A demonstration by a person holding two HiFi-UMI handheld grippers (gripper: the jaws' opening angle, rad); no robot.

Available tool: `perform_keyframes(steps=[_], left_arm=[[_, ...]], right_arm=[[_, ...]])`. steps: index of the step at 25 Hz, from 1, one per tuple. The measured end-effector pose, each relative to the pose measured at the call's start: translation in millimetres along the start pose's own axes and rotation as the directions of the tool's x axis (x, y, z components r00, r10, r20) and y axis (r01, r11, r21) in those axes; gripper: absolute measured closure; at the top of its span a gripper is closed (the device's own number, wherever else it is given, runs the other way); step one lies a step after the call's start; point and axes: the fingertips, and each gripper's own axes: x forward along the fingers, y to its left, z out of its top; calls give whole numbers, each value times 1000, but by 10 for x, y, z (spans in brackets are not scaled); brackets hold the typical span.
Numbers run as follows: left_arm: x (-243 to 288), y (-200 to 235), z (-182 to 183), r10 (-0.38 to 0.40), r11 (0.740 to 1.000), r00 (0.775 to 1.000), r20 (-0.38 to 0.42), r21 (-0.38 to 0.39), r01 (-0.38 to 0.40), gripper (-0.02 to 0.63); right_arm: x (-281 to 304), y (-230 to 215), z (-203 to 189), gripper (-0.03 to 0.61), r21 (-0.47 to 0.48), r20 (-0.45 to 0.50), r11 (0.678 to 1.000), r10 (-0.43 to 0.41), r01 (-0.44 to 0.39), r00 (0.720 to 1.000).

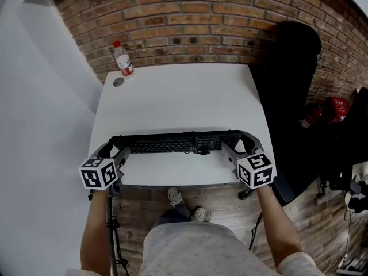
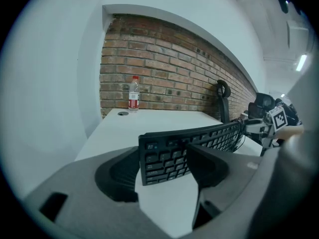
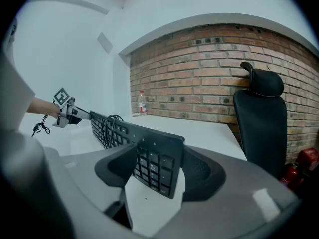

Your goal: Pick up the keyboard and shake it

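— How are the tongs set?
— The left gripper (image 1: 117, 152) is clamped on the left end of the keyboard (image 1: 172, 142). The right gripper (image 1: 237, 147) is clamped on its number-pad end. A pad is pressed on each face.

— Where is the keyboard kept, and how is it pointed?
— It is held over the near strip of the table (image 1: 178, 96), at six o'clock. Its long axis is laid from nine to three o'clock, and it is tipped up on a long edge, keys turned toward the near side. A coiled cable (image 3: 112, 123) is draped on it. Contact with the table cannot be judged.

— What room is left?
— Bare tabletop is seen toward twelve o'clock, up to the brick wall (image 1: 190, 16). The right edge is flanked by a black chair (image 1: 287, 68) at two o'clock.

— Any containers?
— One bottle (image 1: 123, 59) is stood upright at eleven o'clock, capped; its contents cannot be made out.
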Motion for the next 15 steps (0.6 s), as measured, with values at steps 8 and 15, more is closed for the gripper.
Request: perform_keyframes(steps=[8,15], left_arm=[[-129,-33,-129,20,1000,999,-30,3,-20,338],[-260,-53,-274,33,999,998,-61,6,-32,357]], right_arm=[[-116,91,-54,298,-61,-23,998,-6,5,1000],[-270,227,-176,299,-89,-56,996,-24,18,998]])
